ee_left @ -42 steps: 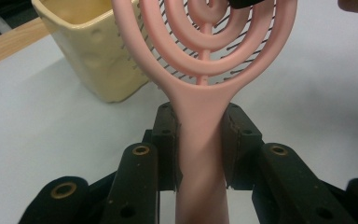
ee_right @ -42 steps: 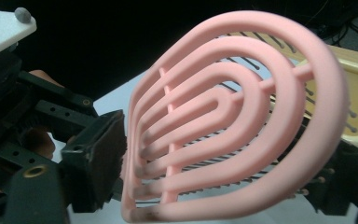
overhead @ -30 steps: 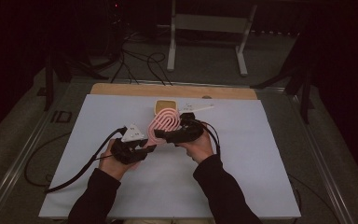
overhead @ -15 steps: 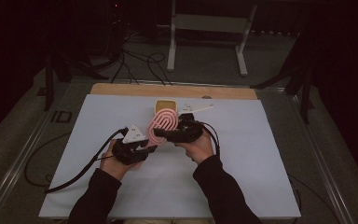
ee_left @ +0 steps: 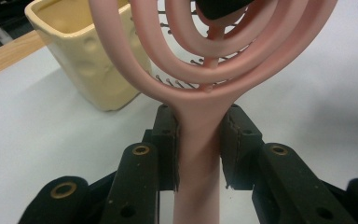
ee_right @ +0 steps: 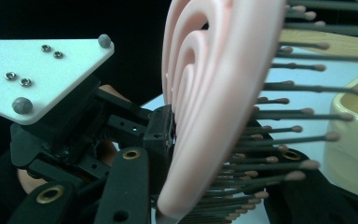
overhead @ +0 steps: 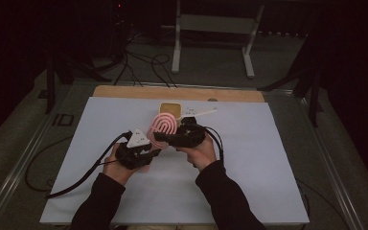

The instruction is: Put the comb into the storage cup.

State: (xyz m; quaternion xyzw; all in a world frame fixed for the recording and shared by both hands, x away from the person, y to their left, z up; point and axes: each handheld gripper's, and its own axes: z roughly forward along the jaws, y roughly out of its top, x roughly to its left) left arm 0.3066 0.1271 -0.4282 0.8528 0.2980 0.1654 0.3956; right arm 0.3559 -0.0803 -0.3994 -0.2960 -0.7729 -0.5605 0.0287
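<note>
My left tool (ee_left: 199,140) clamps the pink hairbrush (overhead: 163,127) by its handle, head raised above the bench (overhead: 268,158); my right tool (ee_right: 205,154) has just closed onto the brush head, near the cream pot (ee_left: 88,51).

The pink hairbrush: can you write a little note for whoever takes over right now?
Left gripper: shut on the pink hairbrush handle, holding it above the table.
Right gripper: jaws have just been closing and now clamp the brush head, one on its back, one among the bristles.
Cream cup: stands right behind the brush on the white mat.
Done: both grippers hold the brush.
Left: probably passing it to one gripper or putting it in the cup.
</note>
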